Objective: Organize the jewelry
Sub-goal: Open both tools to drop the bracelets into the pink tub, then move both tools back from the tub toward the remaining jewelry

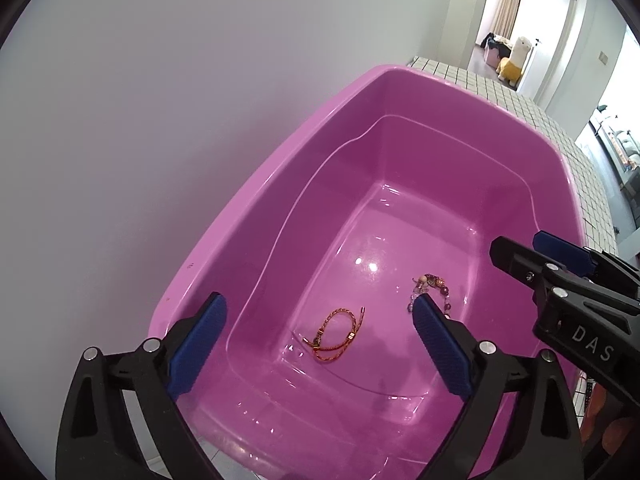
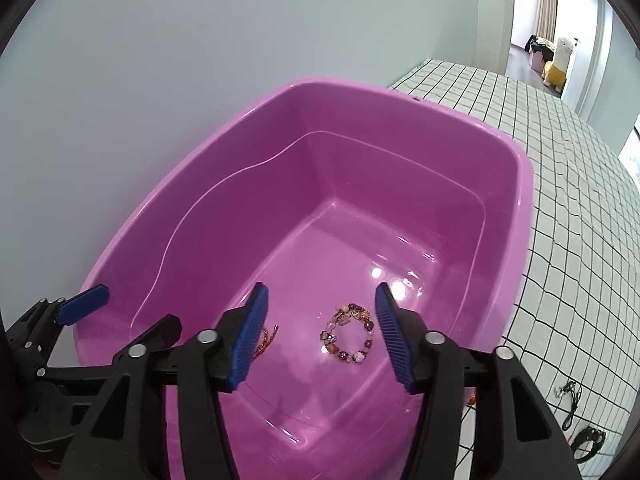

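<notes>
A pink plastic basin (image 1: 280,184) (image 2: 524,184) holds two bracelets on its floor. The red-and-gold cord bracelet (image 1: 336,336) lies below my left gripper (image 1: 320,304), which hangs wide open over the basin with nothing between its pads. The beaded bracelet (image 2: 358,356) lies as a ring below my right gripper (image 2: 321,288), also open and empty. In the left wrist view the beaded bracelet (image 1: 434,286) is partly hidden by a finger, and my right gripper (image 1: 520,242) reaches in from the right. The cord bracelet (image 2: 266,340) peeks out beside the right gripper's left finger.
The basin stands against a pale wall on a table with a black-and-white checked cloth (image 2: 580,200). Small dark items (image 2: 572,400) lie on the cloth at the lower right. A doorway with a plush alpaca (image 2: 558,64) is far back.
</notes>
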The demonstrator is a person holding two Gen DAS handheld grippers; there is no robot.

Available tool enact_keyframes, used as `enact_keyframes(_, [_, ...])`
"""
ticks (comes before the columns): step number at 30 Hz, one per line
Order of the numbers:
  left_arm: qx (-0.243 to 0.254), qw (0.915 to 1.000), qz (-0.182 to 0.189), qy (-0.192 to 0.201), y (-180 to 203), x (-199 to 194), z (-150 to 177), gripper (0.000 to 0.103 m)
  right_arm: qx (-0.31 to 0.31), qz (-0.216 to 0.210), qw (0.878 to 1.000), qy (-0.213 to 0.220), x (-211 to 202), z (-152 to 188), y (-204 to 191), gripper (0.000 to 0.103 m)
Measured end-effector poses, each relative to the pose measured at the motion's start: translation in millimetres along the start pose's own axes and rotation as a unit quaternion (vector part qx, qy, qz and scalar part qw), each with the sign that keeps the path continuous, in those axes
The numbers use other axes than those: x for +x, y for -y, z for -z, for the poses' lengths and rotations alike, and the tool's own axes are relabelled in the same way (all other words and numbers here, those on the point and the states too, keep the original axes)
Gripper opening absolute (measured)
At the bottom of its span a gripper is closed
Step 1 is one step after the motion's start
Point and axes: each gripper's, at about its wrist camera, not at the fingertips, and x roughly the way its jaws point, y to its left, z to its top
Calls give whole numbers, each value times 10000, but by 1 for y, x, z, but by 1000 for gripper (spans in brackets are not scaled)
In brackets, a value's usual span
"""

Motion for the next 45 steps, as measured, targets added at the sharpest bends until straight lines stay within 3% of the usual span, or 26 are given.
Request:
enact_keyframes(19, [179,9994,207,210,-5,-45,30,96,340,212,9984,389,-53,39,2,64])
enact_keyframes(30, [574,9962,561,350,17,-72,61,97,741,535,9933,704,-99,95,17,64])
enact_keyframes(40, [1325,9842,989,629,56,-98,84,96,1316,1002,9833,760,-136,151,48,64])
enact_keyframes(45, [1455,9808,1095,699,70,-106,101,97,1550,1191,9773,820,-158,187,67,64])
